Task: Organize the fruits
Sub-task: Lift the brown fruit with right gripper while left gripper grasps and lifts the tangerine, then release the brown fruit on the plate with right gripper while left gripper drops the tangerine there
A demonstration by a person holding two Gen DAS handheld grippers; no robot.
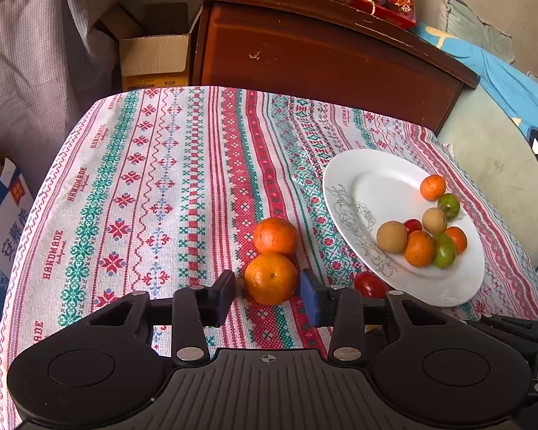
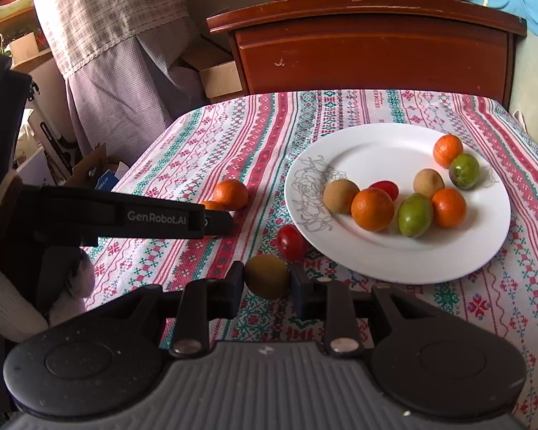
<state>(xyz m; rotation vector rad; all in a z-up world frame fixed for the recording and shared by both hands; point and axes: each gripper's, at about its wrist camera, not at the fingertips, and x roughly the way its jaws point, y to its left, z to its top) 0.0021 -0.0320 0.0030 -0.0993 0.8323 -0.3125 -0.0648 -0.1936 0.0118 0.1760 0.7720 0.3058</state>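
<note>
My left gripper (image 1: pixel 268 292), held low over the tablecloth (image 1: pixel 154 186), brackets the near orange (image 1: pixel 271 278); whether it pinches, I cannot tell. My right gripper (image 2: pixel 266 284), left of the plate (image 2: pixel 380 150), pinches a brown fruit (image 2: pixel 267 276).

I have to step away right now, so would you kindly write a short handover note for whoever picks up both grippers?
Left gripper: fingers bracket the near orange on the tablecloth; whether they grip it yet is unclear.
Right gripper: shut on a brown longan-like fruit, low over the cloth.
Done: eight fruits sit on the white plate: three oranges, two green, two brown, one red tomato.
Left: plate both bracketed fruits, then the second orange and the red tomato lying beside the plate's rim.
</note>
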